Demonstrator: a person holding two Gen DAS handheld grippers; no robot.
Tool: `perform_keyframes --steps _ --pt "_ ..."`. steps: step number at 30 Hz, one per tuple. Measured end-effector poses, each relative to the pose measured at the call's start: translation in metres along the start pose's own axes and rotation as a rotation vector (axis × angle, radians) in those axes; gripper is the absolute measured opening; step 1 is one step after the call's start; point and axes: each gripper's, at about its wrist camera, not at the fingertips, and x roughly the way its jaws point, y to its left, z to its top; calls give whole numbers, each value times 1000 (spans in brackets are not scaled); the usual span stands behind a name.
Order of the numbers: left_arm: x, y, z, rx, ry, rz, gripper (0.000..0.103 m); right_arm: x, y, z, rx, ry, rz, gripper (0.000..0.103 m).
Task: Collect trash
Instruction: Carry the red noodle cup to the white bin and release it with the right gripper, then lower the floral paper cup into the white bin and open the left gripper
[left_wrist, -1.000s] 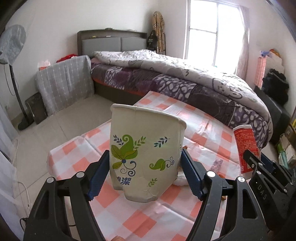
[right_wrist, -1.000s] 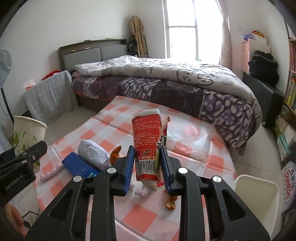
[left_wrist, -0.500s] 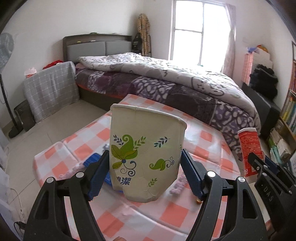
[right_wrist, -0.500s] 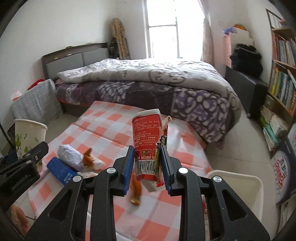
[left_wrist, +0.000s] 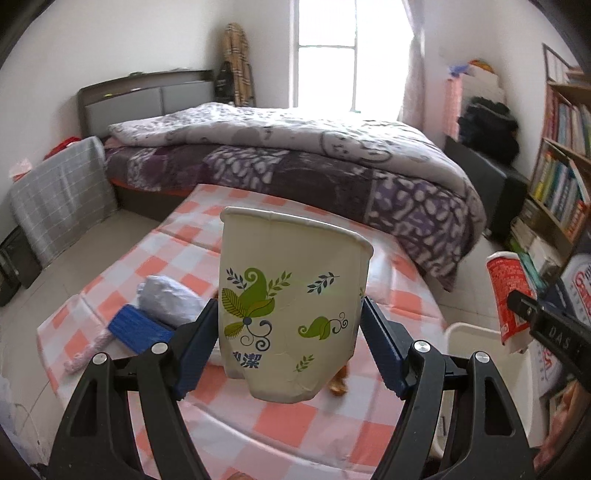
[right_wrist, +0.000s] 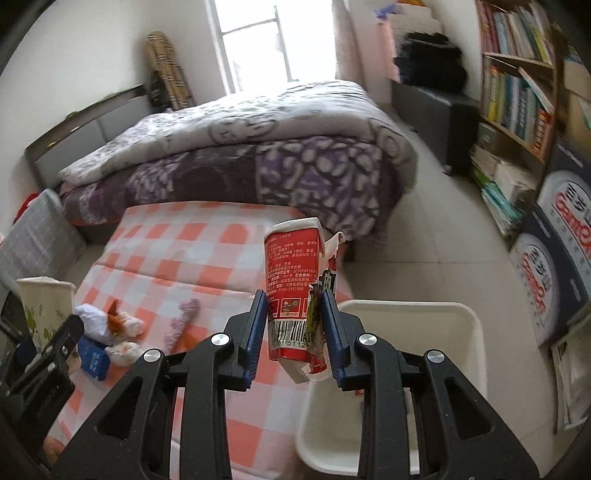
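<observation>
Clamping a crumpled carton (right_wrist: 291, 291), the right gripper (right_wrist: 293, 332) nears the bin (right_wrist: 469, 325); a release short of the rim could miss. Left gripper (left_wrist: 286, 343) squeezes a cup (left_wrist: 291, 295), which may buckle

Both grippers were black plastic frames with triangular cutouts. The left gripper (left_wrist: 288, 347) carried ribbed blue pads (left_wrist: 382, 349) and silver screws (left_wrist: 420, 346). The right gripper (right_wrist: 294, 334) matched, with white lettering on its side.
</observation>
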Motion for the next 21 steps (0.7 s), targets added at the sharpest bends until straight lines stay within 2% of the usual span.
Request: perform_keyframes --steps 2,6,8,13,21 --pt "3 -12 -2 18 7 -24 74 -1 -11 1 19 1 -16 31" --pt "6 -39 -7 58 20 -77 74 -5 -35 4 67 -9 -63 43" --pt "7 -51 -10 76 26 -105 74 -8 -47 5 85 -29 -96 62" --pt "11 -82 -17 119 51 -165 74 -19 -72 10 127 -92 -166 80" --pt "16 -127 -31 191 90 -256 74 -28 -107 15 213 -137 -219 89"
